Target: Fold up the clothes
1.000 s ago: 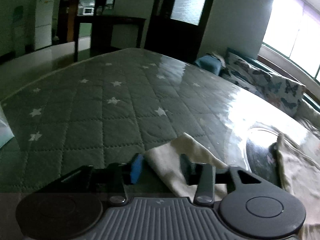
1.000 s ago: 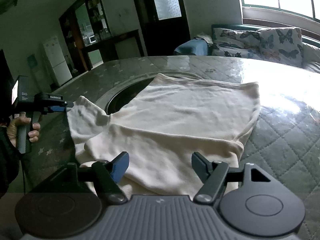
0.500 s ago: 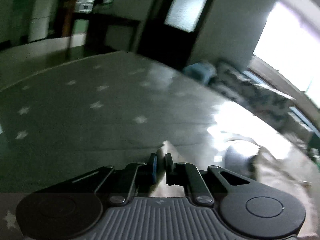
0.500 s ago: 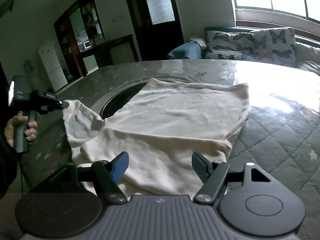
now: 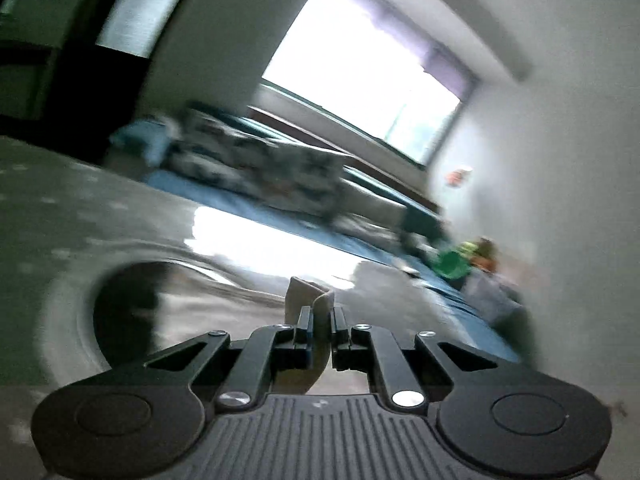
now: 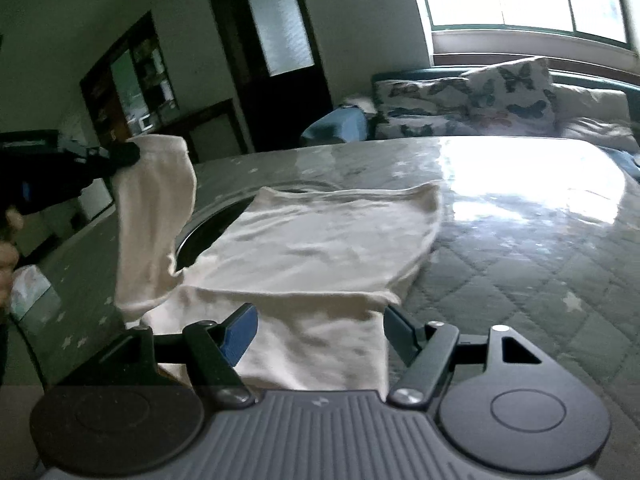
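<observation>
Left tongs (image 6: pixel 128 154) clenched on cream shirt (image 6: pixel 320 240) sleeve, raised above quilted star-patterned desk (image 6: pixel 520 272). Shirt body flat on desk, over a dark round recess (image 5: pixel 124 312), perhaps a hob. Right tongs (image 6: pixel 320 332) released, straddling near hem.

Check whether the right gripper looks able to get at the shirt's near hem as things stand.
Probably yes: the right gripper stands with jaws open right over the cream shirt, nothing between them and its near edge.

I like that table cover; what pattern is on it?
The table cover is grey-green, quilted in diamonds with small white stars. The right wrist view shows it best.
</observation>
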{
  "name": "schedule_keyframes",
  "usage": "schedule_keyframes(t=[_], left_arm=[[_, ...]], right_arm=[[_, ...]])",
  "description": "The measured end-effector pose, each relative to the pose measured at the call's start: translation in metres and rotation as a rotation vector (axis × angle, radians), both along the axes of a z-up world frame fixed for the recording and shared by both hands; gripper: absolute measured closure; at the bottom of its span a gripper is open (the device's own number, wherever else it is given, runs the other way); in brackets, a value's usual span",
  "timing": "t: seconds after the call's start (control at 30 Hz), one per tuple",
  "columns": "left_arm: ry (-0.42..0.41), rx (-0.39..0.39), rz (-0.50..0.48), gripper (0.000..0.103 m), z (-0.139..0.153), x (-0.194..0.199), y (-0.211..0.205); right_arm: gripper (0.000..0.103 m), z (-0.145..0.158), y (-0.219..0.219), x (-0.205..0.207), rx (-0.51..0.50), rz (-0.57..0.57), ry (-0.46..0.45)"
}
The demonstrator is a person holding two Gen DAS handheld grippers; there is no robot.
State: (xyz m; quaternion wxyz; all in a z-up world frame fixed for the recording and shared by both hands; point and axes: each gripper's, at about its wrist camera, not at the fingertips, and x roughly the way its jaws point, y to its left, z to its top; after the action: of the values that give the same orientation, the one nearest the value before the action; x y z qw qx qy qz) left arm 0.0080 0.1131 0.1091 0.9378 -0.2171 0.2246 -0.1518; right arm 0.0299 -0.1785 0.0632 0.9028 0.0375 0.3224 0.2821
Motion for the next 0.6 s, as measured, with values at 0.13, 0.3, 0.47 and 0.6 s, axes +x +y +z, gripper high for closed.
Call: schedule_keyframes(t=[0.13,0.3,0.47,0.6], left_arm=[[0.006,-0.016,-0.116,0.094,-0.008,0.008,-0.040],[0.091,0.014,-0.227,0.089,-0.035,0.019,-0.068],[0.135,0.047,-0.291,0.070,-0.054,0.020,-0.082],[0.112,0.085,-0.266,0.070,-0.051,0.019,-0.065]], right_arm=[[0.032,0.000,-0.015,-0.001,0.023,-0.049,0.009],[0.032,-0.002,-0.029,-0.003,0.019,-0.098,0.012],[0.033,-0.004,-0.036,-0.003,0.025,-0.139,0.016],[0.041,-0.006,-0.038,0.001,0.055,-0.140,0.031]])
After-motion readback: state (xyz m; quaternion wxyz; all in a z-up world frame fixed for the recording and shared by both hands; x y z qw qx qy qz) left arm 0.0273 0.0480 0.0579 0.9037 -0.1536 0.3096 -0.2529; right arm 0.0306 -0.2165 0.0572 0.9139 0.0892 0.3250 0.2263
